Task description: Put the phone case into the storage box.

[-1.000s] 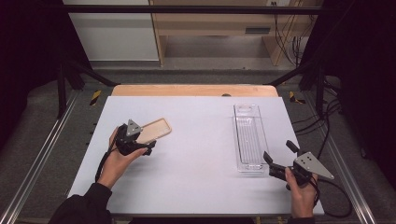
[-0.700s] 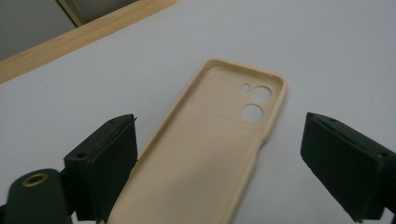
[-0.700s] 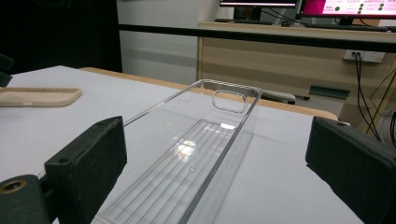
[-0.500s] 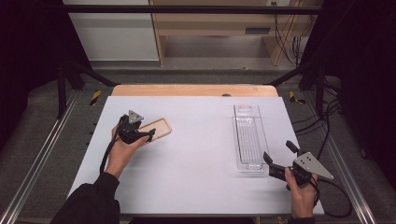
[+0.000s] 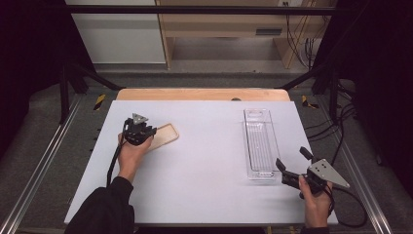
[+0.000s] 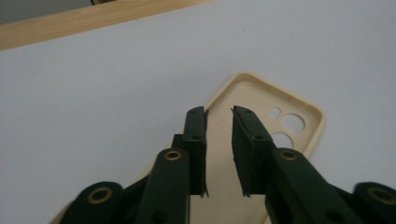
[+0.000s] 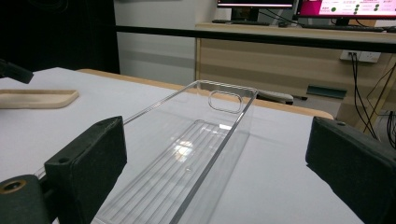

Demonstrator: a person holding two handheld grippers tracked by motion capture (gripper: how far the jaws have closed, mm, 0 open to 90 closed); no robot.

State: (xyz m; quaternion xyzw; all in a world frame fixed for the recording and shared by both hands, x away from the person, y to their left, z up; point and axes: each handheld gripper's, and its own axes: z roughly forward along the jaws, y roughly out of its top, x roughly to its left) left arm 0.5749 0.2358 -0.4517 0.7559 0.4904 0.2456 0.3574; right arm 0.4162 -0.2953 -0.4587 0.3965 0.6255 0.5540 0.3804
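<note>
Desk: you are working at a pale grey-white desk (image 5: 204, 161) with a light wooden strip along its far edge; its top is flat and matte.
Room: beyond the desk you have a grey floor, a white cabinet front and a light wooden piece of furniture; black frame bars run across the top and down both sides, and metal rails flank the desk. Cables hang at the far right.
Cases, count: one, a beige soft phone case with round camera cut-outs (image 5: 163, 136), lying hollow side up on the left half of the desk.
Trays, count: one, a long clear plastic tray with a ribbed floor and a handle slot at its far end (image 5: 260, 141), lying lengthwise on the right half, well apart from the case.
Hand-held grippers, count: two, one in each of your hands.
Left hand-held gripper (image 6: 219, 122): it sits over the near end of the case, and its jaws have just been closing. In the left gripper view they stand a narrow gap apart, astride the case's raised side wall. Whether the pads already press on that wall you cannot tell.
Right hand-held gripper (image 5: 291, 162): its jaws stand wide apart with nothing held, just at the tray's near end.
</note>
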